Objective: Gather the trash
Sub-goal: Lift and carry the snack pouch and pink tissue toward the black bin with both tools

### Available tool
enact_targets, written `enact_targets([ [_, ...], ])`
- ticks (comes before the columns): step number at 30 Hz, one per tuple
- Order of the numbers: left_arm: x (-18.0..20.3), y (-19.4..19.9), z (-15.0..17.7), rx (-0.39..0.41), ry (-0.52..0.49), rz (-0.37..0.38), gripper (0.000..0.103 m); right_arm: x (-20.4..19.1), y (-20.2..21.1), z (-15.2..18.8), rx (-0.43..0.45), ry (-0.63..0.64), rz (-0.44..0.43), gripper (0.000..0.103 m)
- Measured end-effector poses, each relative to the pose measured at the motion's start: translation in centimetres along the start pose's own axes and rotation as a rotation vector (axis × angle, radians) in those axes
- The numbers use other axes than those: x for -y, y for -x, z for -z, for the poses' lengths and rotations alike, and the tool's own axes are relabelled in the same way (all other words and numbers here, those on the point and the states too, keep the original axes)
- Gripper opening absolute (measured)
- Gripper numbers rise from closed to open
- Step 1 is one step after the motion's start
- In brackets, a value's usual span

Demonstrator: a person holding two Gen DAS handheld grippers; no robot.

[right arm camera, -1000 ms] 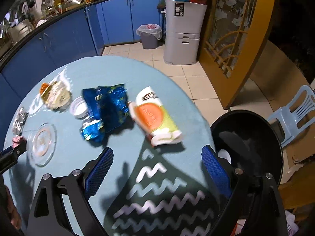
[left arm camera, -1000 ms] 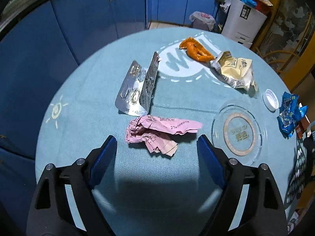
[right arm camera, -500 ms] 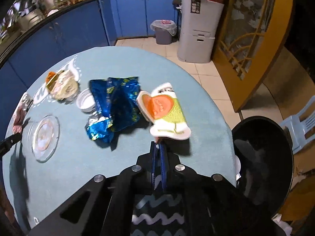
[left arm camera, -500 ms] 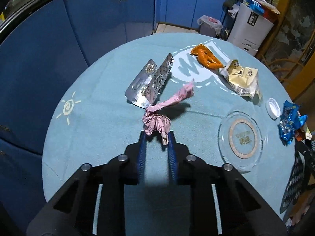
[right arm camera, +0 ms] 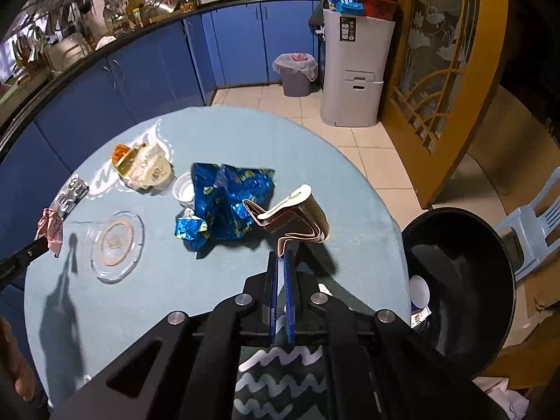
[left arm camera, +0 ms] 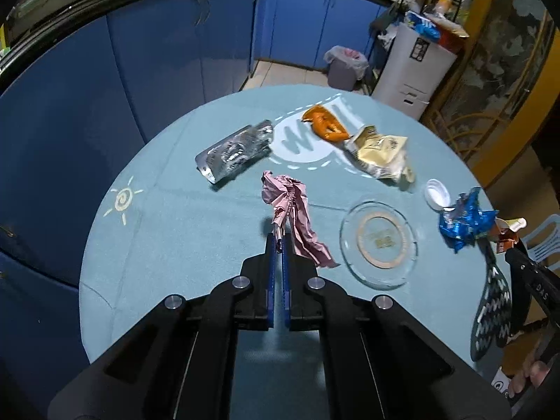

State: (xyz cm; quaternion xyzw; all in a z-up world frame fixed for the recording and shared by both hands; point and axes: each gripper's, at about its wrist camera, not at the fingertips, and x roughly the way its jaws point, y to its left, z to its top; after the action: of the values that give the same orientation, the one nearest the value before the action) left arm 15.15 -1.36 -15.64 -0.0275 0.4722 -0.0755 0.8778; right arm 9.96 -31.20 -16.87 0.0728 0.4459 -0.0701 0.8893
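Am pinching pink crumpled paper (left arm camera: 292,206) in my left gripper (left arm camera: 278,241), frame centre; right gripper (right arm camera: 281,257) clamping folded carton (right arm camera: 297,220), lifting above table (right arm camera: 227,133).

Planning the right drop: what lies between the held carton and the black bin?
Only bare tablecloth up to the table edge, then a gap. The right wrist view shows the carton in the right gripper, the bin beyond.

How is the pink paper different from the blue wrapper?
The pink paper is pale and dull; the blue wrapper is shiny, with yellow marks. The pink paper hangs off the table, pinched in the left gripper; the blue wrapper lies on the table, with no gripper on it. In the right wrist view the blue wrapper looks wider, the pink paper long and thin. Both are crumpled.
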Motion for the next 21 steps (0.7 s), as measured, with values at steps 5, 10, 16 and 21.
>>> enact_targets([
  [5,1.0,1.1,-0.3,0.027,-0.008,0.013,0.003,0.1,1.8,0.2,0.033,-0.001,-0.006,0.004],
  [10,2.1,1.9,-0.5,0.050,-0.019,0.028,0.003,0.6,3.4,0.3,0.062,-0.007,-0.002,0.003],
  [16,3.3,2.6,-0.2,0.061,-0.038,0.046,0.003,1.1,4.7,0.8,0.075,-0.008,-0.006,0.003],
  [21,3.1,2.3,0.1,0.051,-0.035,0.044,0.003,0.9,4.0,1.0,0.061,-0.007,-0.040,0.005],
])
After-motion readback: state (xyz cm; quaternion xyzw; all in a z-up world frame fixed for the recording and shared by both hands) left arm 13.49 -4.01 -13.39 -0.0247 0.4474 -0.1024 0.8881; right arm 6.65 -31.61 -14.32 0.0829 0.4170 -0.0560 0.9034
